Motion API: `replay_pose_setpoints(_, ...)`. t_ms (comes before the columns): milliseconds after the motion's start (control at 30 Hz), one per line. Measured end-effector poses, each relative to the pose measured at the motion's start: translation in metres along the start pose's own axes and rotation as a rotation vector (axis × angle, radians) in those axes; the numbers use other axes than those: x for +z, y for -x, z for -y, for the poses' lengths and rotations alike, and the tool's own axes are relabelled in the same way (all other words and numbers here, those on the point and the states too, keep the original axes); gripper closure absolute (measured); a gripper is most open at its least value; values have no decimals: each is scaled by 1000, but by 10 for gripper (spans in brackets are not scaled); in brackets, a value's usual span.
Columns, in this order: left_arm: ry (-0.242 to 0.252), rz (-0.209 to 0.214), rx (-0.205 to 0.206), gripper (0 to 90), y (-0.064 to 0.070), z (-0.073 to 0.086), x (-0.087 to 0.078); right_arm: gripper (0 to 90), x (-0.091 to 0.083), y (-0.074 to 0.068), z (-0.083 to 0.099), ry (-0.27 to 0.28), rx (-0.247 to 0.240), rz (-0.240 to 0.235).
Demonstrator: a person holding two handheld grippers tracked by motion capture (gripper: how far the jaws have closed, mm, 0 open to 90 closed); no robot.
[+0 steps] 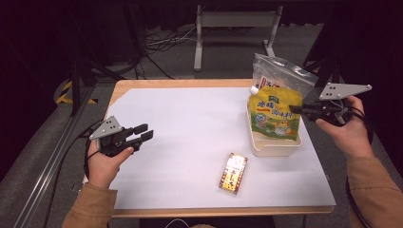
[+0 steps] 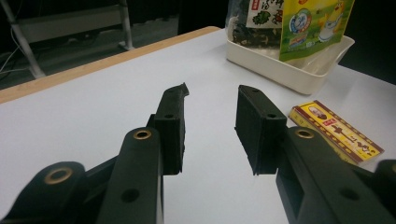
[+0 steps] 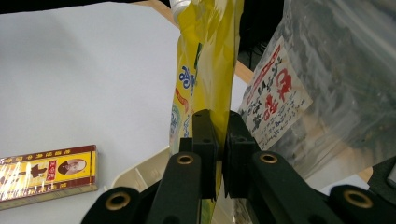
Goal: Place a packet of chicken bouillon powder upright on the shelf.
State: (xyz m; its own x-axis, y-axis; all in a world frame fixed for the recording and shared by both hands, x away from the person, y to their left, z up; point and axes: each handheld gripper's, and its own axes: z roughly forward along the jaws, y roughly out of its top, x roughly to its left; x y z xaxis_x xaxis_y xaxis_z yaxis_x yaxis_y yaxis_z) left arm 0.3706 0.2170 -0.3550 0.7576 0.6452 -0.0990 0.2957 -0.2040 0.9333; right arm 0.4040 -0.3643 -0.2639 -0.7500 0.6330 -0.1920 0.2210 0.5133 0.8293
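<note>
A yellow and green spouted pouch (image 1: 274,113) (image 3: 205,70) stands upright in a cream tray (image 1: 271,146) at the table's right side. My right gripper (image 1: 298,109) (image 3: 221,126) is shut on the pouch's right edge. Behind it in the tray leans a clear bag (image 1: 280,72) (image 3: 322,79) with dark contents and a white label. A flat yellow and red box (image 1: 233,172) (image 2: 336,130) (image 3: 46,172) lies on the white sheet in front of the tray. My left gripper (image 1: 144,131) (image 2: 210,95) is open above the sheet at the left, nothing between its jaws.
A white sheet (image 1: 190,128) covers most of the wooden table (image 1: 142,83). Beyond the far edge are a grey frame (image 1: 235,21) and cables on the floor. A metal rail (image 1: 52,156) runs along the left side.
</note>
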Motion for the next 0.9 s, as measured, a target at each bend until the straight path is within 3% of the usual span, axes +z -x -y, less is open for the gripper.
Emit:
replay_pose_setpoints(233, 1, 1, 5, 631, -1, 0, 1, 853, 4, 3, 15, 23, 58, -11)
replay_pose_setpoints(533, -3, 10, 6, 630, 0, -1, 4, 854, 13, 1, 31, -3, 103, -11)
replay_pose_setpoints(900, -15, 28, 9, 624, 4, -3, 12, 853, 8, 2, 56, 26, 163, 9)
